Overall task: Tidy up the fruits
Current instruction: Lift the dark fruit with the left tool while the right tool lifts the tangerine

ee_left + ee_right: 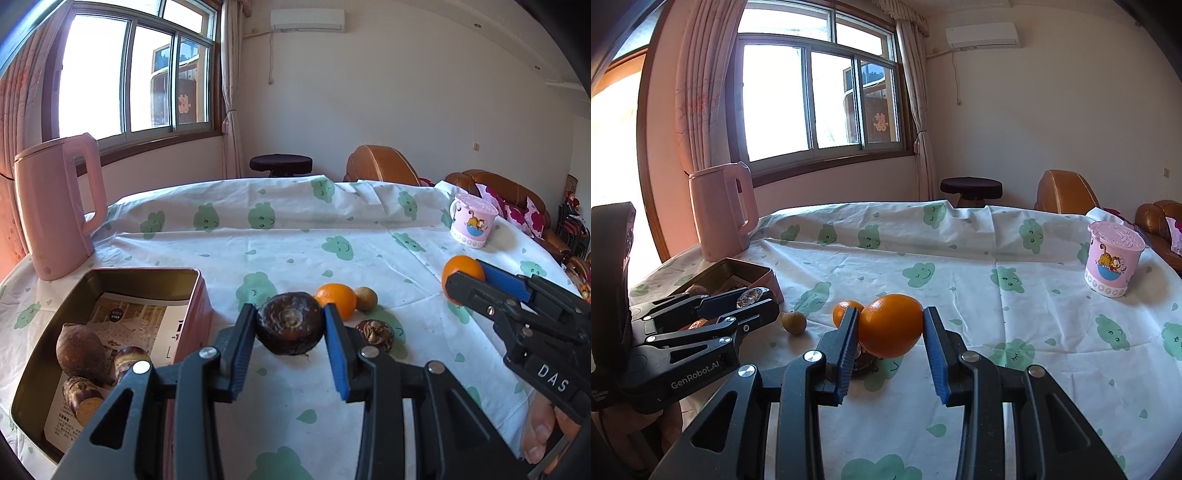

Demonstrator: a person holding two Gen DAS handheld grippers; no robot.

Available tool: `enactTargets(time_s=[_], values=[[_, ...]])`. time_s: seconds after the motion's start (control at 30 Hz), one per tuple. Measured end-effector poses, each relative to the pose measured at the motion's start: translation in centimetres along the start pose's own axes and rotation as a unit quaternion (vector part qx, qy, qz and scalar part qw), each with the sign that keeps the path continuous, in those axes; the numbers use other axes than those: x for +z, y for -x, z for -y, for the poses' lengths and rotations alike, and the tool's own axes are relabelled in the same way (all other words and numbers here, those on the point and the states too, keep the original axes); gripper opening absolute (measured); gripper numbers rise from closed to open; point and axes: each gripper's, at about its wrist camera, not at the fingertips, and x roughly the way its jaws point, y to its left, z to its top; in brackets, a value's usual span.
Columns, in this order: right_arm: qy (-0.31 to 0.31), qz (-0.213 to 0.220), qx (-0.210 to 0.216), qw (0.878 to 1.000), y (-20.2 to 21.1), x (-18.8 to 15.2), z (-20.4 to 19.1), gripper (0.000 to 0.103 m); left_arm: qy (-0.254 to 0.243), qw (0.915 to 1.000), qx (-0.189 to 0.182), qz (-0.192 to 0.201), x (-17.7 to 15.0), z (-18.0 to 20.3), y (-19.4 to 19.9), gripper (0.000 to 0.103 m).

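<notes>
Your left gripper (290, 326) is clamped on a dark brown water chestnut (289, 323), held above the cloth just right of the open tin box (110, 280). Your right gripper (891, 328) grips a large orange (891, 325) between its blue pads, lifted over the tablecloth (960, 266). A smaller orange (338, 299), a tan longan (366, 298) and another chestnut (375, 334) lie on the cloth just beyond your left fingers.

Home living room — sofa (513, 192), curtained window (136, 74), kettle (55, 206)
</notes>
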Motion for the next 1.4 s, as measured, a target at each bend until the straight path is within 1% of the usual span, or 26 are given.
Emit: enactTargets(time_s=[1.03, 1.4], values=[[0.014, 0.051, -0.011, 0.999, 2.0, -0.2, -0.7, 0.037, -0.002, 0.9986, 0.015, 0.052, -0.2, 0.2, 1.9, 0.038], [0.02, 0.068, -0.016, 0.997, 2.7, -0.3, -0.9, 0.037, -0.001, 0.9967, 0.022, 0.078, -0.3, 0.2, 3.0, 0.038]])
